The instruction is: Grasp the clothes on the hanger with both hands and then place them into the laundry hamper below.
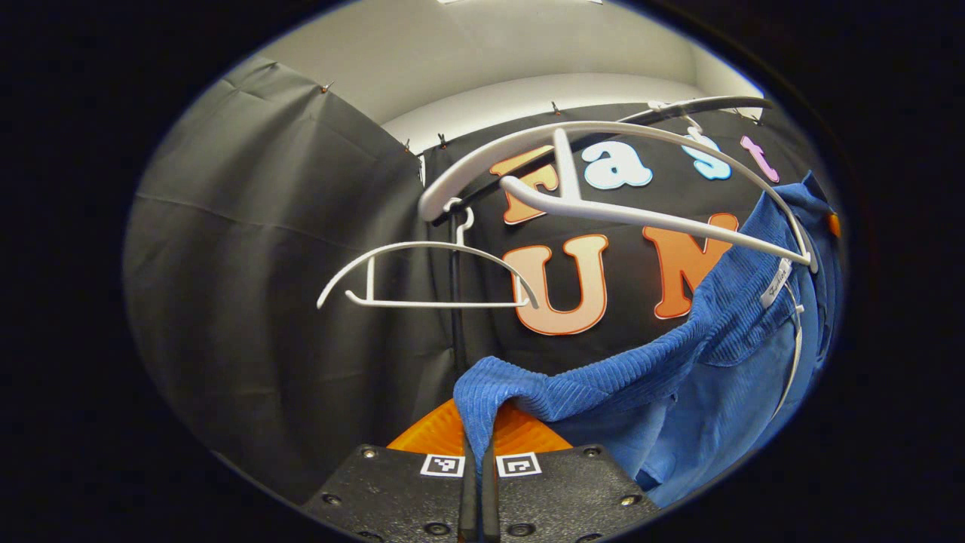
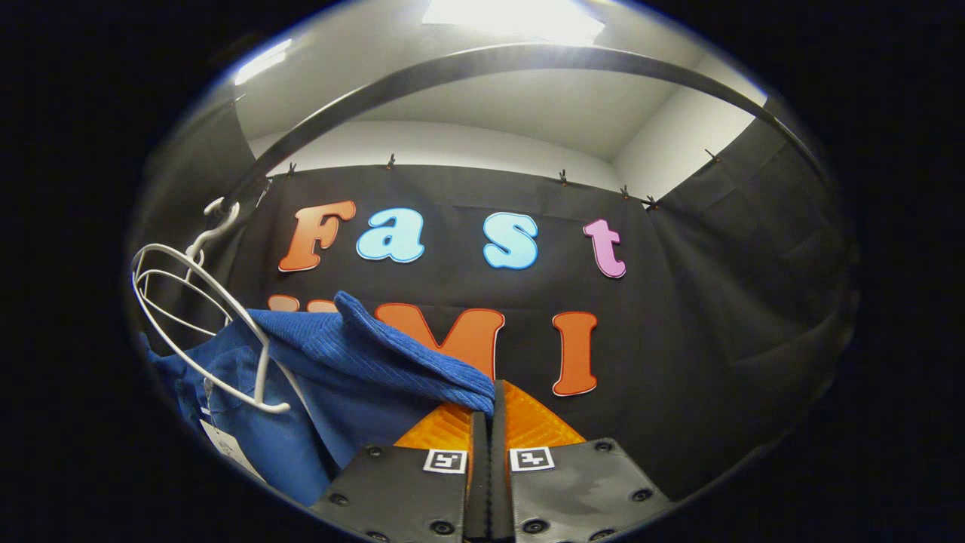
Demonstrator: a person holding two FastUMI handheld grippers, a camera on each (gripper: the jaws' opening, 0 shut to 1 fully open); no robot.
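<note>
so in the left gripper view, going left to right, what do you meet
bare white hanger → left tool pinching the garment's edge → big white hanger overhead → blue corduroy garment hanging from it at the far right

From the left gripper view we are looking up along the left gripper (image 1: 479, 422) at close range, facing the booth's back wall, with the white hangers (image 1: 595, 197) just overhead. From the right gripper view we are looking up along the right gripper (image 2: 488, 411) toward that wall and the dark rail (image 2: 528, 56). Both views are sharing the blue garment (image 1: 678, 354) (image 2: 362, 354), the hangers (image 2: 200, 332) and the wall.
</note>
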